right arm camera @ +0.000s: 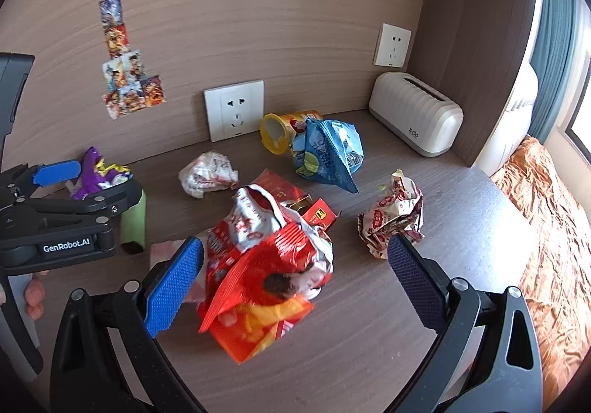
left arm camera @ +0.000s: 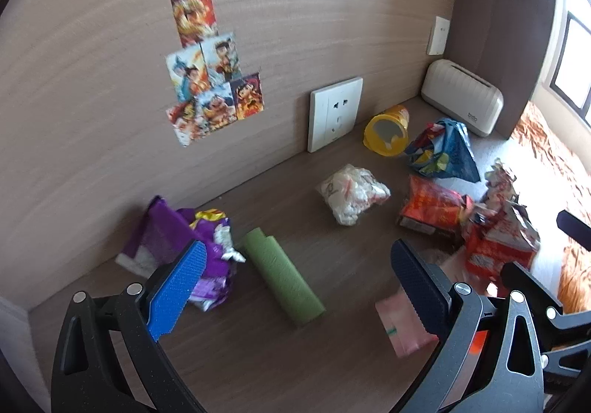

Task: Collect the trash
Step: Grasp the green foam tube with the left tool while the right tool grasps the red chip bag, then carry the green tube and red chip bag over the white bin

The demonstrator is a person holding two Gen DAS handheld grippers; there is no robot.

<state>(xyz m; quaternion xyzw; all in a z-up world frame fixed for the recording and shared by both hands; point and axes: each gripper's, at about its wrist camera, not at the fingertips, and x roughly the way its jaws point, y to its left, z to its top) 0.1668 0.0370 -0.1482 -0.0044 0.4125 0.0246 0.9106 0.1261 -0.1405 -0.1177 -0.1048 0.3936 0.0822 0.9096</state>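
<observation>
Trash lies scattered on a brown wooden desk (left arm camera: 240, 357). My left gripper (left arm camera: 299, 287) is open above a green roll (left arm camera: 282, 284), with a purple wrapper (left arm camera: 184, 247) by its blue finger and a pink packet (left arm camera: 400, 324) by its dark finger. My right gripper (right arm camera: 295, 282) is open around a crumpled red and white snack bag (right arm camera: 266, 265) without touching it. Farther back lie a white crumpled bag (right arm camera: 208, 178), a blue bag (right arm camera: 327, 152), a yellow can (right arm camera: 280, 130) on its side and a red-printed wrapper (right arm camera: 393, 219).
A cream tissue box (right arm camera: 415, 112) stands at the back right corner. Wall sockets (right arm camera: 234, 108) and stickers (right arm camera: 127, 81) are on the wood wall. An orange bedspread (right arm camera: 546, 228) lies past the desk's right edge. The left gripper's body (right arm camera: 62, 221) is at the left.
</observation>
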